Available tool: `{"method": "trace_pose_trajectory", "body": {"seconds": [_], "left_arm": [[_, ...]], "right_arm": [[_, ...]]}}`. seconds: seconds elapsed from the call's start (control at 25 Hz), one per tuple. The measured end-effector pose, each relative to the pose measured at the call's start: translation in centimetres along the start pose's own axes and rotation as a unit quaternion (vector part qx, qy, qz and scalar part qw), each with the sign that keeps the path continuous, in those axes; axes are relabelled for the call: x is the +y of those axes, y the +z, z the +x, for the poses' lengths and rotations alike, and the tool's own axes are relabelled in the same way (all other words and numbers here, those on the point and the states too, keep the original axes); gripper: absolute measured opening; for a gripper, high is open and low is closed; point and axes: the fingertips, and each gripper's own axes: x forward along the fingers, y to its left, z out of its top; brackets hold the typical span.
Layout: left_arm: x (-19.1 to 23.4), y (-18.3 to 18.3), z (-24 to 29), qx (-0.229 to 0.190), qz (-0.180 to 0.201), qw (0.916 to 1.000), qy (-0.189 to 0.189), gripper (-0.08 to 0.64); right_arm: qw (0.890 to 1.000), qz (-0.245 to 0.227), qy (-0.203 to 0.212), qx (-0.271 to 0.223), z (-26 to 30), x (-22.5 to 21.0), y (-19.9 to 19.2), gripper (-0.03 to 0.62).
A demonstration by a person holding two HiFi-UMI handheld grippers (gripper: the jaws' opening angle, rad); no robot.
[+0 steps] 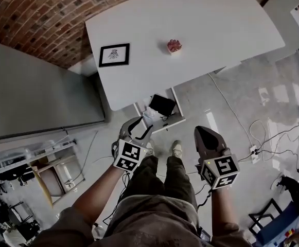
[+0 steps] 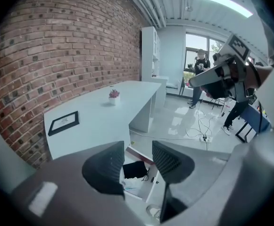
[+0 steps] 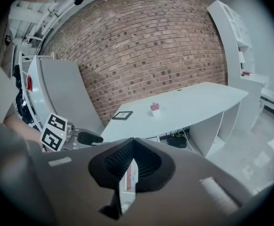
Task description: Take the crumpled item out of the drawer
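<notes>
Under the white desk [image 1: 154, 76] a drawer [image 1: 171, 120] stands pulled out. A crumpled white item [image 1: 150, 116] lies at its left end, beside a flat black thing [image 1: 163, 104]. My left gripper [image 1: 138, 126] hovers just in front of the drawer, open and empty. In the left gripper view the crumpled item [image 2: 129, 184] and the black thing [image 2: 136, 169] show between the spread jaws of that gripper [image 2: 137, 150]. My right gripper [image 1: 204, 134] hangs over the floor to the right of the drawer, shut on nothing, with its jaws touching in the right gripper view [image 3: 133, 143].
On the desk are a framed picture [image 1: 114, 54] and a small pink potted plant [image 1: 174, 46]. A grey cabinet [image 1: 36, 91] stands at left. Cables and a power strip [image 1: 253, 152] lie on the floor at right. A person [image 2: 200, 74] stands far off by the window.
</notes>
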Motion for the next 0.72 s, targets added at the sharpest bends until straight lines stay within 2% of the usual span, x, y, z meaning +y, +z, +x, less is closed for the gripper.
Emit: {"method": "trace_pose_trajectory", "body": {"seconds": [0.4, 0.56, 0.72], "left_arm": [[1.4, -9.4, 10.5, 0.06, -0.012, 0.9981, -0.011, 0.18], [2.2, -14.1, 14.4, 0.086, -0.039, 0.9955, -0.01, 0.18], [2.0, -19.0, 18.0, 0.114, -0.033, 0.9929, -0.009, 0.18]], "right_arm": [[1.0, 0.004, 0.017, 0.02, 8.1, -2.6, -6.0, 0.029], [0.999, 0.014, 0.016, 0.027, 10.7, -3.7, -9.3, 0.029], [0.999, 0.016, 0.017, 0.034, 12.7, -4.6, -13.2, 0.029]]}}
